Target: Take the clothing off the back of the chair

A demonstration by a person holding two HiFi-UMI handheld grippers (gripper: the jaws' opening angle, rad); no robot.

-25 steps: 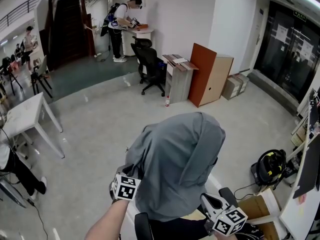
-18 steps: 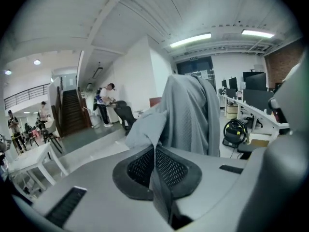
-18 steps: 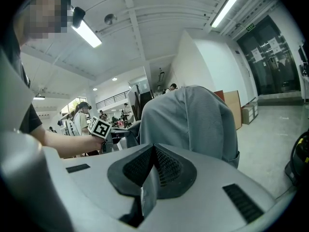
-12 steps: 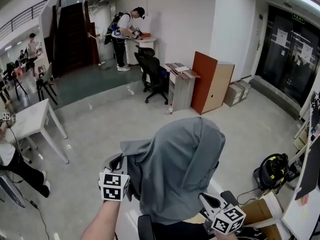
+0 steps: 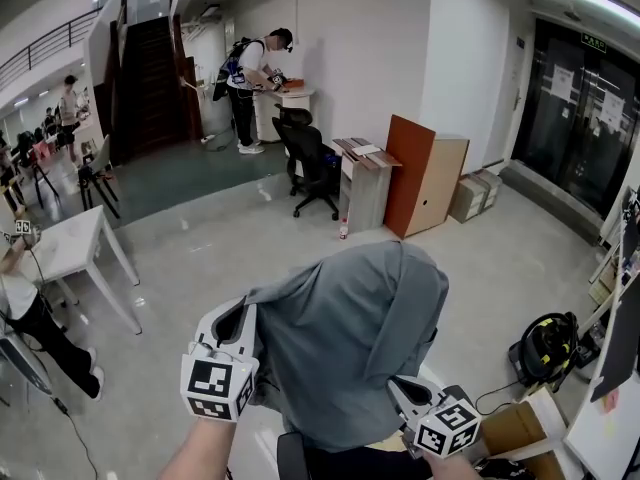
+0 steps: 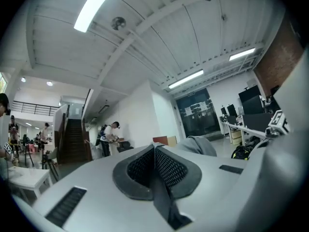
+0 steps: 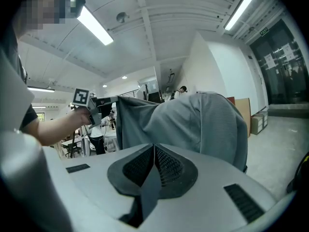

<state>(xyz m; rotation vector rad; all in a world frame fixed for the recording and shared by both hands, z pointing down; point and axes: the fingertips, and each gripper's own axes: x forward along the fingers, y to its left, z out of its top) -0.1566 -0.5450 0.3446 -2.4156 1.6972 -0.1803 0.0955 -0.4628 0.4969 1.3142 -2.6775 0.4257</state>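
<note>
The pale floor [image 5: 200, 258] lies open ahead and to the left of the chair [image 5: 288, 456], as far as a white table [image 5: 75, 248] near the left edge. The grey clothing [image 5: 350, 338] drapes over the chair's back and covers it. Its left edge is stretched sideways and up, clear of the chair. A cardboard box [image 5: 515, 423] crowds the right side. The left gripper [image 5: 246, 308] is clamped on that raised edge. The right gripper [image 5: 393, 384] is clamped on a fold at the lower right hem.
</note>
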